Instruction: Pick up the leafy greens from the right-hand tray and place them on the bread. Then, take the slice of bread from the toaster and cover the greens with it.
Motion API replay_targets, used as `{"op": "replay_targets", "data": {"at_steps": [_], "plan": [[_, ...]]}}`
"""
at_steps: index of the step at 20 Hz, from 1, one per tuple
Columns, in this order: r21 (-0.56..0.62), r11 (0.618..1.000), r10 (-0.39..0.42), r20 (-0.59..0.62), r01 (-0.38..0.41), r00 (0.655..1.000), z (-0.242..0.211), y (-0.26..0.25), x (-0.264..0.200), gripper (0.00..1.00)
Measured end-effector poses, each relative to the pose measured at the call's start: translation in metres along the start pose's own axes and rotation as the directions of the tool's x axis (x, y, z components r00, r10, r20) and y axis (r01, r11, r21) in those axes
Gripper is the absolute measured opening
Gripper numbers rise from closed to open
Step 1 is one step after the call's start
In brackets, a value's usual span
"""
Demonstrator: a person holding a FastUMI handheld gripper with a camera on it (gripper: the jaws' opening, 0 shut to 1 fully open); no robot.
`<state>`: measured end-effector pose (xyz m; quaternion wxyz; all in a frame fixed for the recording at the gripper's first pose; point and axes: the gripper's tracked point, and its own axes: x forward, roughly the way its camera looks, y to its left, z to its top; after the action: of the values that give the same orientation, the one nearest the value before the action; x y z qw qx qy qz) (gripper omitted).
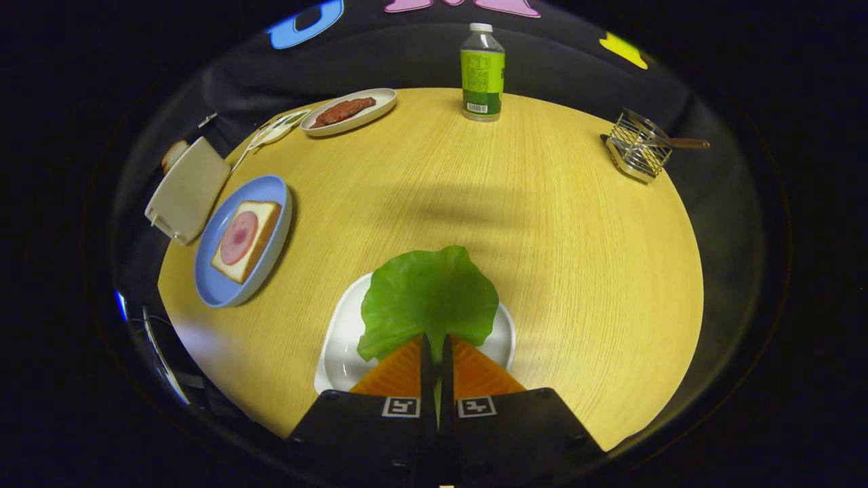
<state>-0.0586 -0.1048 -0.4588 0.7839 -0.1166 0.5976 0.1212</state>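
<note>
The claw (434, 342) is pinched narrow on the near edge of the lettuce leaf (428, 298), which spreads over the white tray (339, 352) on the counter (542, 237). To the left, bread (245, 240) topped with ham lies on a blue plate (224, 288); the toaster (186, 190) stands just beyond it.

Bright overhead light, soft shadow across the table (576, 271), strong fisheye bending, perhaps slight blur at edges.

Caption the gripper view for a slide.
Gripper fingers shut on the lettuce leaf above its white tray.
</note>
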Motion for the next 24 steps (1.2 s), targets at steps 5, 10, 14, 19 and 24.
{"op": "replay_targets", "data": {"at_steps": [5,10,14,19,24], "plan": [[0.068,0.998,-0.002,0.054,-0.002,0.999,0.022,0.01,-0.034,0.06],[0.065,0.997,0.041,0.128,-0.049,0.991,0.061,0.048,-0.071,0.05],[0.027,0.993,0.112,0.168,-0.118,0.979,0.095,0.097,-0.086,0.05],[-0.022,0.982,0.187,0.155,-0.185,0.97,0.115,0.158,-0.07,0.05],[-0.078,0.97,0.236,0.104,-0.228,0.966,0.114,0.211,-0.039,0.06]]}}
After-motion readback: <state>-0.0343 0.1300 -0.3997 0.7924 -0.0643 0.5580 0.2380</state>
